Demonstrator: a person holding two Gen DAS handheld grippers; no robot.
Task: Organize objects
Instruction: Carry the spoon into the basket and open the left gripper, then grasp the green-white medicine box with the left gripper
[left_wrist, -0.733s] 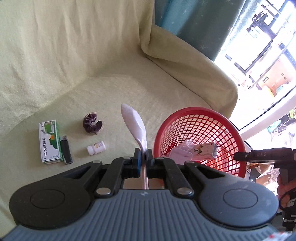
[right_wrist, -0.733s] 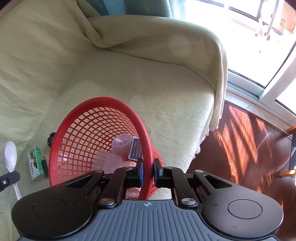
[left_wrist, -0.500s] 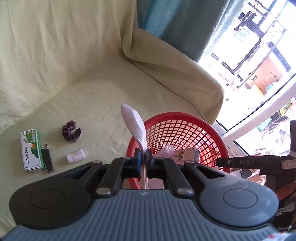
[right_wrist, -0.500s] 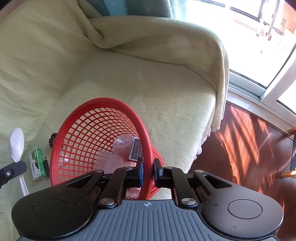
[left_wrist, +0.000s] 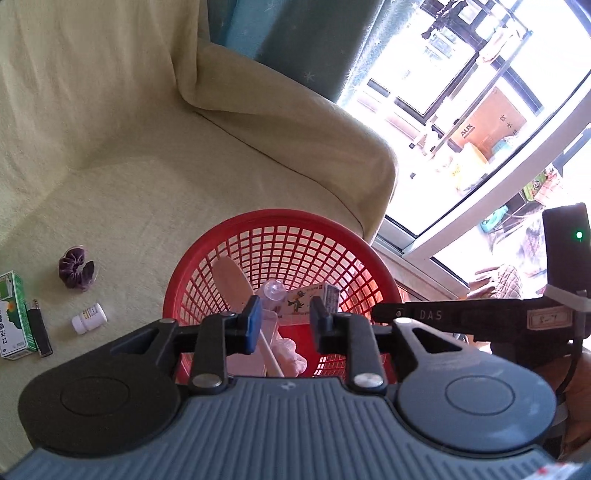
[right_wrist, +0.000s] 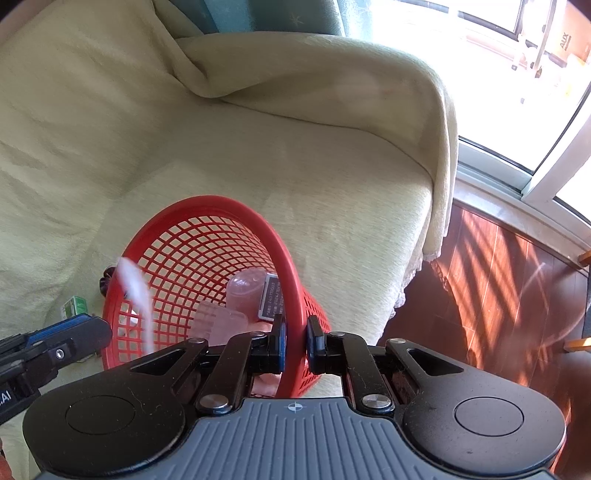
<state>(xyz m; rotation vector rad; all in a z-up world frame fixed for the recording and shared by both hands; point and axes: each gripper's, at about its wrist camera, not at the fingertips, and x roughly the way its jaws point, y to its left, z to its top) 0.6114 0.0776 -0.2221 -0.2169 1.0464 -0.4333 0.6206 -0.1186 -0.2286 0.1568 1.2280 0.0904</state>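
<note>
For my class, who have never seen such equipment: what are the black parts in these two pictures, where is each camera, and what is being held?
A person holds two tools, each with a camera looking along its fingers. The left hand-held gripper stands open above the red plastic mesh basket; the white plastic spoon is inside, unheld. The right hand-held gripper pinches the basket's rim. On the pale green sofa cover lie a purple scrunchie, green box, black lighter and small white bottle.
</note>
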